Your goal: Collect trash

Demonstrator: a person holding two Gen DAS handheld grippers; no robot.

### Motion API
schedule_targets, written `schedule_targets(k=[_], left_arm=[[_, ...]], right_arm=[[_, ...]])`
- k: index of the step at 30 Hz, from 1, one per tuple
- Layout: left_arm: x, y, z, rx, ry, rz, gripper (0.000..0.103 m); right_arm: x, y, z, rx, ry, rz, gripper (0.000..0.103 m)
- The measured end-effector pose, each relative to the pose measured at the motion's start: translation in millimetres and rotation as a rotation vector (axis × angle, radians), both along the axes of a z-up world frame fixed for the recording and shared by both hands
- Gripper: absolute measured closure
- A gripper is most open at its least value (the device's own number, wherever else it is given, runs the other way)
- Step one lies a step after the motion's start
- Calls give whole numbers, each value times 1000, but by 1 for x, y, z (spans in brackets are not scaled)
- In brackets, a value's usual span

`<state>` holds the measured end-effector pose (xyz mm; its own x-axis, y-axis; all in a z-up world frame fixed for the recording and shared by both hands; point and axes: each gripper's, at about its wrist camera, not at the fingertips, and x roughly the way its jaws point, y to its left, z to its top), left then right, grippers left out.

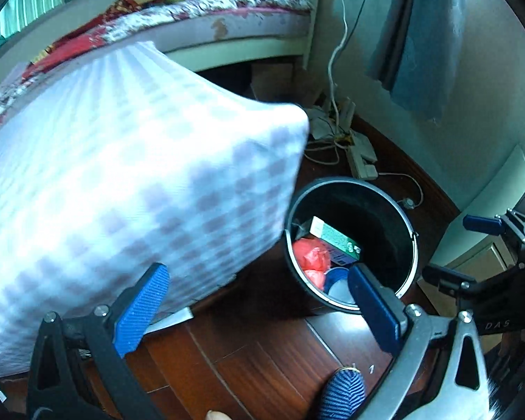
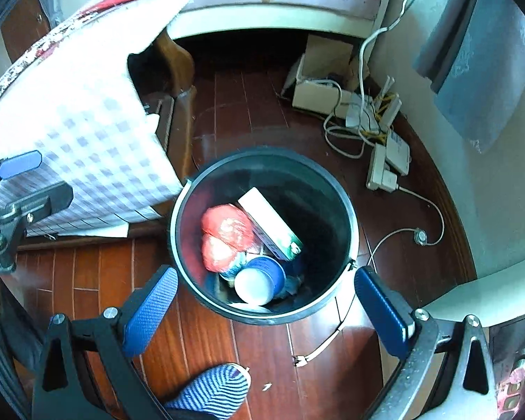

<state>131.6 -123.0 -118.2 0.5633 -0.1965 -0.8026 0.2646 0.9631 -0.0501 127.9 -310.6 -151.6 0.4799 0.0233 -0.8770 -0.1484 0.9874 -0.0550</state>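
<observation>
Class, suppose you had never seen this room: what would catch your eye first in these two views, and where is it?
First, the black bucket on the dark wood floor, holding a red bag, a green-and-white carton and a blue cup. Next, the checked cloth filling the left wrist view's left side, beside the bucket. Both tools hang open and empty.

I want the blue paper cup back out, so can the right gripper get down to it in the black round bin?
Probably yes. The right gripper is open and empty above the black round bin, and the blue paper cup lies on top of the trash with nothing covering it.
</observation>
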Motion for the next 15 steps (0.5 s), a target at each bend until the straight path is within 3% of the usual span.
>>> schedule_targets(k=[15], left_arm=[[-50, 66, 78, 1, -147, 134, 1]], right_arm=[[-26, 67, 99, 28, -176, -10, 1]])
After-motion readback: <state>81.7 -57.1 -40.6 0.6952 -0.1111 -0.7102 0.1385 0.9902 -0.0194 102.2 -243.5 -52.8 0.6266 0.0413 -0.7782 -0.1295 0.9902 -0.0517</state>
